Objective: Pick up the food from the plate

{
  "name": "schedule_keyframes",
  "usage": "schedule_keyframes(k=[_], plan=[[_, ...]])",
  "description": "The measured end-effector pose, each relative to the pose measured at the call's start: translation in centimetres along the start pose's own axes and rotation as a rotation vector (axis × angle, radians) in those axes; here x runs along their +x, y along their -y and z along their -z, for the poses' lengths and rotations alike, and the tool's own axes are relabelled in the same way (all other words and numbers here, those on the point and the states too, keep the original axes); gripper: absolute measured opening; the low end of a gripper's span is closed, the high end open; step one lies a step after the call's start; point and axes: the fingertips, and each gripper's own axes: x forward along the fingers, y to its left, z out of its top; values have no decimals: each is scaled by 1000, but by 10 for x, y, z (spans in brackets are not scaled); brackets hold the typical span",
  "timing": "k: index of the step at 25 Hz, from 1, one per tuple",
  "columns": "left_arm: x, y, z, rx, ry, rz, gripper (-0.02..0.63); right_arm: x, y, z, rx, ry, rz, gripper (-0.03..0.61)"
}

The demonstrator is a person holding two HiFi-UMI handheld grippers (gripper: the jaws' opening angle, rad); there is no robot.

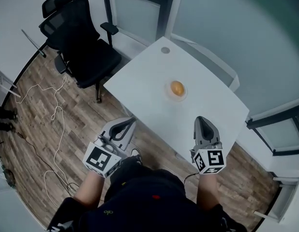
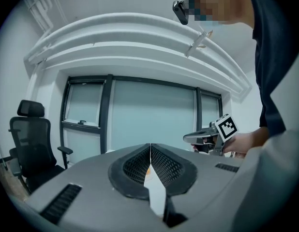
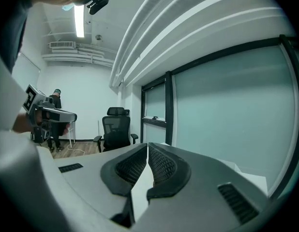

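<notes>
The food [image 1: 177, 87], a round orange piece, is held by neither of my claws. My left gripper [image 1: 131, 121] and my right gripper [image 1: 201, 119] both have their jaws pressed together with nothing between them, the left over the floor [image 1: 43, 129] just beside the table [image 1: 140, 88], the right over the table's near edge. Ahead of both and well apart from them, the food lies on a small white plate [image 1: 167, 93] near the middle of the white table, with a black office chair [image 1: 84, 47] standing at the table's far left.
</notes>
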Motion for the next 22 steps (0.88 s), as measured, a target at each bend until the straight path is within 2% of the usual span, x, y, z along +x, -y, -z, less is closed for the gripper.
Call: schedule_keyframes(k=[5,12,16,21,22], plan=[[22,-40,-6,10,-9,82,23,30,-11,-13,-14,10,43,26],[56,-61,-2,3,-25,115,23,59,10,-8,-12,-24,78,26],[78,-69,-4,-4,-21,102,23,91,24,2,-2,-63,53,26],[101,-83,-4,-32,-30,43,23,141,41,23,-24,-146,-19,31],[107,-85,-2,-34,-37,31,23,153,45,31,-38,-174,-39,54]])
